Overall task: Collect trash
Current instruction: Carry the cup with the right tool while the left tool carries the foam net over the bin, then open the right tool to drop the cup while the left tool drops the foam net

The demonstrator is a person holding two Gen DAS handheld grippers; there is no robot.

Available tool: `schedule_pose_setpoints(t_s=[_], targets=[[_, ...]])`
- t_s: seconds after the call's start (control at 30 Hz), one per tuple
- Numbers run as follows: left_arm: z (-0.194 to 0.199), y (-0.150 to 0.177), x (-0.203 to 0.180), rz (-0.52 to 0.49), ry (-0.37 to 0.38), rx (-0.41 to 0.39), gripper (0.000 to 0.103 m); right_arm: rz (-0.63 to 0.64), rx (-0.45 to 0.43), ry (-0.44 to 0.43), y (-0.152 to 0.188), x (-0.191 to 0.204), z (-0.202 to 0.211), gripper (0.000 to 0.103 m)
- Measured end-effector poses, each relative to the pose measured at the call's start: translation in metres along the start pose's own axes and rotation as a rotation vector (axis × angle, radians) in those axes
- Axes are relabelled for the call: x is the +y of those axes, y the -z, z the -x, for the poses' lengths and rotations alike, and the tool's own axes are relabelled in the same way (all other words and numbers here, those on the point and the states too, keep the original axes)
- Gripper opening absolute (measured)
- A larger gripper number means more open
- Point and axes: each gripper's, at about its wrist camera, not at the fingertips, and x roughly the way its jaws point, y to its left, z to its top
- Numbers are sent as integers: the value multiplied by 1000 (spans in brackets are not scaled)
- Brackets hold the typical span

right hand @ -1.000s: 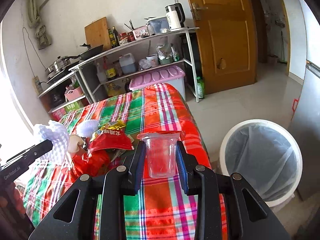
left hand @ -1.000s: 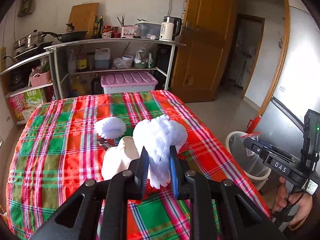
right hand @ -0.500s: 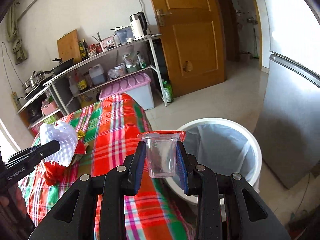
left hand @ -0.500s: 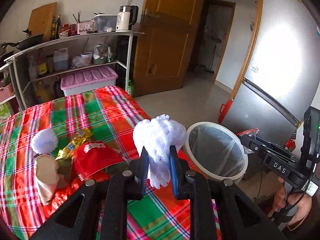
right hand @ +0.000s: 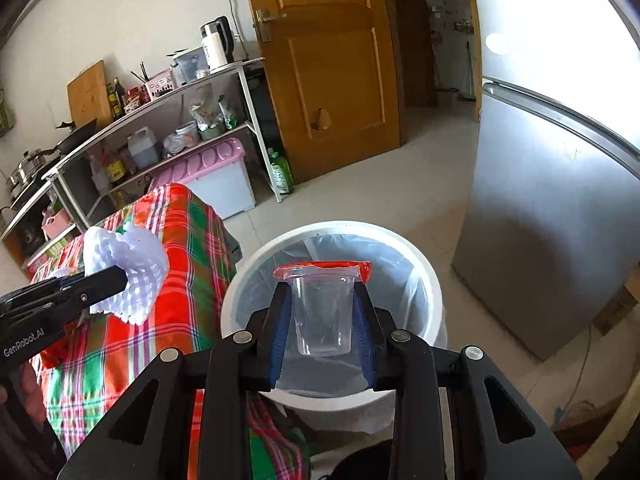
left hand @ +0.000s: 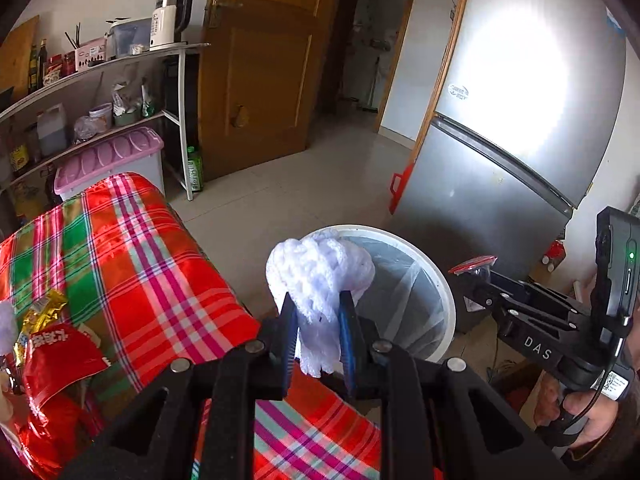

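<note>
My left gripper [left hand: 318, 306] is shut on a white foam net [left hand: 318, 268] and holds it over the table's right edge, beside the rim of the white trash bin [left hand: 442, 280]. From the right wrist view the same foam net [right hand: 128, 268] hangs at the left over the plaid cloth. My right gripper [right hand: 322, 300] is shut on a clear plastic cup [right hand: 322, 316] with a red peeled lid, held upright above the opening of the trash bin [right hand: 248, 280], which has a clear liner. That gripper [left hand: 476, 270] also shows at the right of the left wrist view.
A table with a red-green plaid cloth [left hand: 132, 264] carries red snack wrappers [left hand: 56, 364] at its left. A silver fridge [right hand: 560, 208] stands right of the bin. A metal shelf rack [right hand: 160, 120], a pink-lidded box [right hand: 208, 172] and a wooden door [right hand: 332, 68] stand behind. A hand [left hand: 588, 412] grips the right tool.
Both grippers have swung to the right, from over the table toward the bin. The cup now hangs over the bin's opening and the foam net has reached the bin's rim.
</note>
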Motion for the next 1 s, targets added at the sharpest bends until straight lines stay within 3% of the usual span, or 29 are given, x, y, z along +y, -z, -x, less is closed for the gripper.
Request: schedule_pose_setpoints(t_s=[0.47, 0.63, 0.7, 0.73, 0.77, 1.0], targets=[[-78, 4, -33, -44, 15, 177, 24, -13, 146, 31, 9, -27, -63, 32], [-89, 7, -29, -18, 3, 207, 48, -41, 179, 44, 11, -36, -74, 32], [-92, 7, -28, -10, -4, 209, 56, -47, 190, 43, 12, -37, -77, 37], [-94, 6, -26, -11, -11, 211, 58, -47, 194, 43, 12, -37, -78, 45], [-94, 6, -26, -10, -14, 212, 59, -48, 193, 40, 13, -37, -79, 50], [-92, 4, -19, 10, -23, 212, 60, -54, 188, 41, 13, -35, -76, 51]])
